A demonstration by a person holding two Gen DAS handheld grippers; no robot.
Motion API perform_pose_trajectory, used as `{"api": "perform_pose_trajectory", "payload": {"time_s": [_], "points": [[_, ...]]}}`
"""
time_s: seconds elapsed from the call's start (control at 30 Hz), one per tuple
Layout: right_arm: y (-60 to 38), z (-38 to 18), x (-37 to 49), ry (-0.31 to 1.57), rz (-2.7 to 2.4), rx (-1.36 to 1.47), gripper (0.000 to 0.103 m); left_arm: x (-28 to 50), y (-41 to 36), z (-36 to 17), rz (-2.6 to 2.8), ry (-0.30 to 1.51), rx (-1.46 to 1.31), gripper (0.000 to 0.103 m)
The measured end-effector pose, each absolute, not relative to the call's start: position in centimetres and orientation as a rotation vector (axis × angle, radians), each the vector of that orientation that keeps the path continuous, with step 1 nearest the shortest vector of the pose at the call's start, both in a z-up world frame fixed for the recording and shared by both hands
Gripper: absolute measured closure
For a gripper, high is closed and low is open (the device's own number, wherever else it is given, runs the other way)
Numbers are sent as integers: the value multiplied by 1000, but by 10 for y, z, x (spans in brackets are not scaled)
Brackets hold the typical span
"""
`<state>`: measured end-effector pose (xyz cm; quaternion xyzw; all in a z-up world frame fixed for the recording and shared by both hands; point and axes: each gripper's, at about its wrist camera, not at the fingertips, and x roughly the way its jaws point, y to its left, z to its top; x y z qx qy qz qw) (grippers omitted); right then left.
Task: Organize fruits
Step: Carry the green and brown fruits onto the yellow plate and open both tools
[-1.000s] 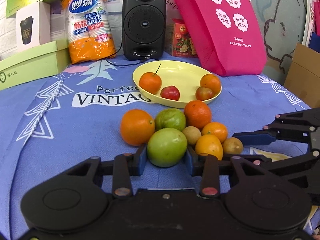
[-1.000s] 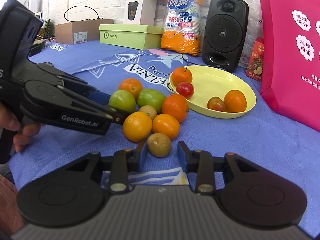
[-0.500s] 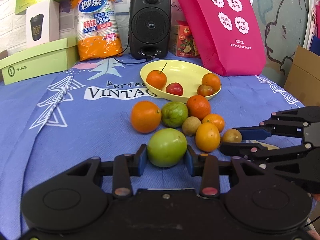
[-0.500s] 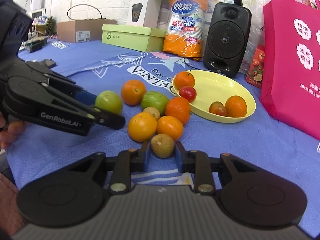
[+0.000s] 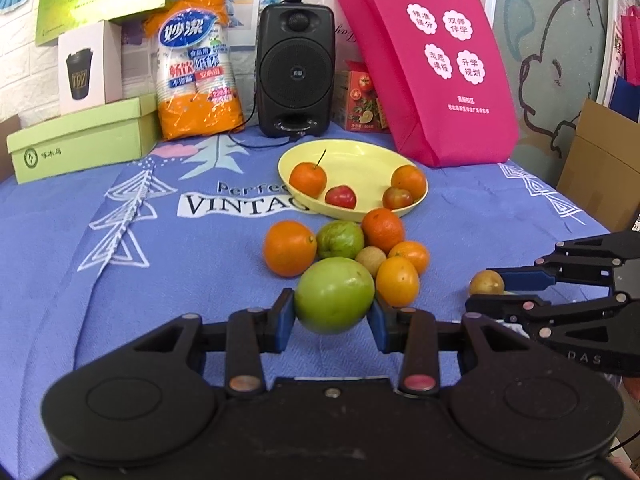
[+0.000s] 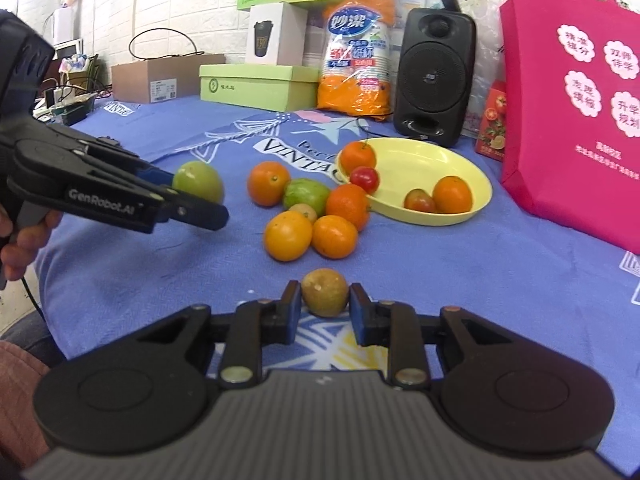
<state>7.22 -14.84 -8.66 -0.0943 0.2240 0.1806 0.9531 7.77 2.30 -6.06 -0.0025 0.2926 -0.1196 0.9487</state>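
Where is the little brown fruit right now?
The little brown fruit sits between the right gripper's fingers, right of the fruit pile in the left view.

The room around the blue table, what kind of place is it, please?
Probably an office or classroom corner, not a kitchen: a white brick wall, cardboard boxes and a black speaker stand behind the blue table. Hard to say more.

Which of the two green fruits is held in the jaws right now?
The smooth, round green fruit, clamped by the left gripper. The other, lumpier green fruit sits in the pile on the cloth.
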Motion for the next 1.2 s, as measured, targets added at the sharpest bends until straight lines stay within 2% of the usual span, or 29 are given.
{"api": "perform_pose_trajectory", "payload": {"time_s": [0.37, 0.67, 0.97, 1.03, 1.1, 1.2], "points": [[-159, -58, 96, 412, 342, -232, 78, 121, 11, -38, -285, 574, 41, 65], [-149, -42, 163, 401, 348, -280, 78, 219, -1, -25, -309, 609, 28, 65], [-138, -55, 216, 452, 370, -312, 78, 298, -30, -37, -331, 678, 87, 64], [-138, -58, 222, 455, 369, -313, 78, 307, -33, -40, -336, 697, 79, 59], [-138, -59, 223, 455, 363, -318, 78, 309, -34, -40, -331, 692, 71, 44], [-141, -59, 218, 447, 365, -314, 75, 300, -30, -36, -320, 667, 77, 40]]}}
